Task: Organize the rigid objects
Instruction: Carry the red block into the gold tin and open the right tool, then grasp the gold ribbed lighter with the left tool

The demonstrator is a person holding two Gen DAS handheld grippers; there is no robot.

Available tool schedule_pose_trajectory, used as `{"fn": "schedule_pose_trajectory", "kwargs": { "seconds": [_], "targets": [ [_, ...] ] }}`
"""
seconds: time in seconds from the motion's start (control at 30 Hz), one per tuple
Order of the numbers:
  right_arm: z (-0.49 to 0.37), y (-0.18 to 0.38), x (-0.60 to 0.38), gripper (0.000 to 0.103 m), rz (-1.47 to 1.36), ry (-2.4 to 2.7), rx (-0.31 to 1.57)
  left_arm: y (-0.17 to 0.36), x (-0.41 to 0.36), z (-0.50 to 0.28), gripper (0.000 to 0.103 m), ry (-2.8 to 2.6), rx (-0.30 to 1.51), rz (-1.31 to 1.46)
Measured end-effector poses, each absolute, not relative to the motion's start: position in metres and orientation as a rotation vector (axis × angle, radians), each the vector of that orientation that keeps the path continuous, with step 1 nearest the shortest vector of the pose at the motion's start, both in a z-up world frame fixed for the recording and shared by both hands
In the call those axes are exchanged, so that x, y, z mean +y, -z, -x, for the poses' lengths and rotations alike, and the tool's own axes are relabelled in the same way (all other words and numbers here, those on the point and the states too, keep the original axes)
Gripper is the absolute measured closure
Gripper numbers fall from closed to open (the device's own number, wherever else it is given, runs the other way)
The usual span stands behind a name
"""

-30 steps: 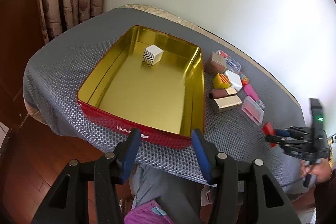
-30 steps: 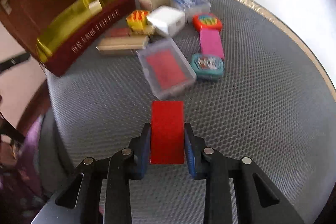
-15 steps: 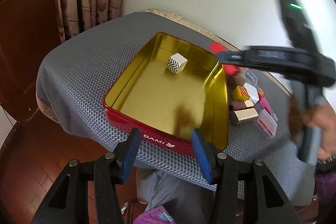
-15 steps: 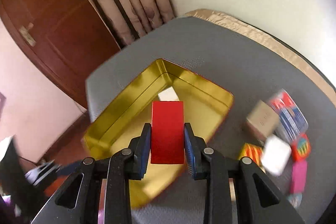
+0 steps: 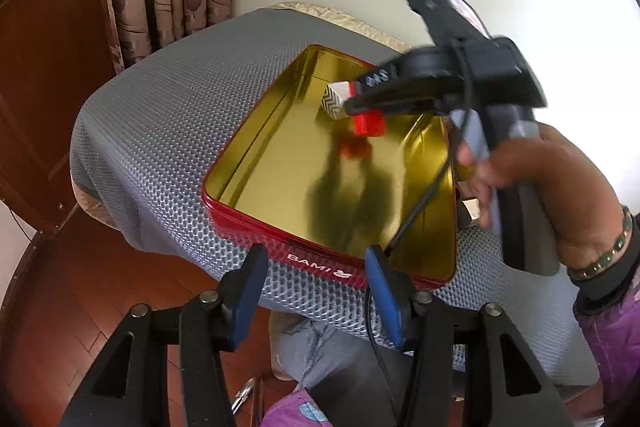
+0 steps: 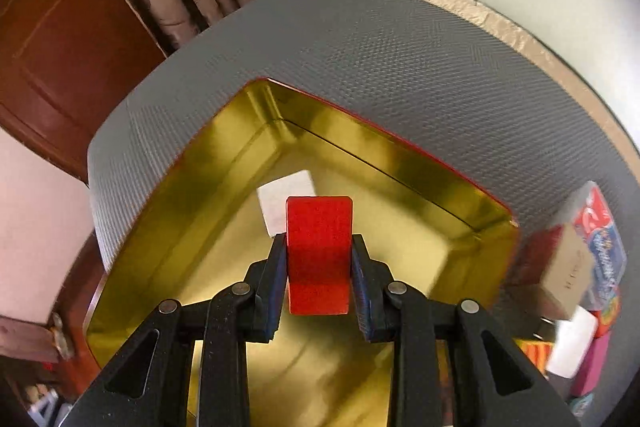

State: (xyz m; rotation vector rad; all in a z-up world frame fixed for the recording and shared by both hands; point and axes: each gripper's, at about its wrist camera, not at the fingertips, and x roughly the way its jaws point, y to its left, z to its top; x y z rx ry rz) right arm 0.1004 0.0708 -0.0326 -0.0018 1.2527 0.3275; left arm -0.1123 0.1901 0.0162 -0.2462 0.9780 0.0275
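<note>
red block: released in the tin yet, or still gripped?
Gripped. The right gripper fingers clamp the red block on both sides, above the gold tin floor.

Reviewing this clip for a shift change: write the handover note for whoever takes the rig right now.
Right gripper: shut on the red block, held over the gold tin, not yet set down.
Left gripper: open, empty, at the tin's near edge.
Done: the zigzag-patterned box lies in the tin.
Left: release the red block beside it, then bring over the small boxes lying on the grey mat to the tin's right.
</note>
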Motion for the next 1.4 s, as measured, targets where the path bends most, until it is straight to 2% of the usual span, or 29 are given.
{"fn": "schedule_pose_trajectory", "kwargs": {
  "seconds": [0.1, 0.13, 0.17, 0.23, 0.53, 0.7, 0.83, 1.03, 1.4],
  "targets": [
    [-0.111, 0.037, 0.078, 0.072, -0.072, -0.343, 1.25, -0.015, 0.192, 0.111, 0.051, -0.037, 0.983, 0.239],
    [-0.112, 0.035, 0.079, 0.068, -0.111, -0.363, 1.238, -0.015, 0.193, 0.111, 0.051, -0.038, 0.986, 0.237],
    [-0.11, 0.031, 0.078, 0.05, -0.143, -0.378, 1.218, -0.014, 0.192, 0.111, 0.051, -0.039, 0.991, 0.234],
    [-0.101, 0.019, 0.072, 0.027, -0.176, -0.366, 1.154, -0.013, 0.191, 0.111, 0.051, -0.039, 0.994, 0.227],
    [0.002, -0.037, 0.003, 0.025, -0.195, -0.357, 0.846, -0.013, 0.171, 0.114, 0.051, -0.036, 0.993, 0.152],
    [0.091, -0.03, -0.092, 0.012, -0.131, -0.108, 0.754, -0.015, 0.155, 0.12, 0.051, -0.029, 0.974, 0.081],
    [0.134, -0.01, -0.168, 0.009, 0.027, 0.167, 0.766, -0.023, 0.135, 0.128, 0.051, 0.024, 0.933, 0.007],
    [0.183, 0.019, -0.248, 0.008, 0.037, 0.35, 0.812, -0.022, 0.09, 0.13, 0.051, 0.209, 0.945, -0.049],
    [0.198, 0.017, -0.275, 0.003, -0.132, 0.315, 0.79, -0.008, 0.013, 0.051, 0.051, 0.421, 0.993, -0.161]
  ]
}}
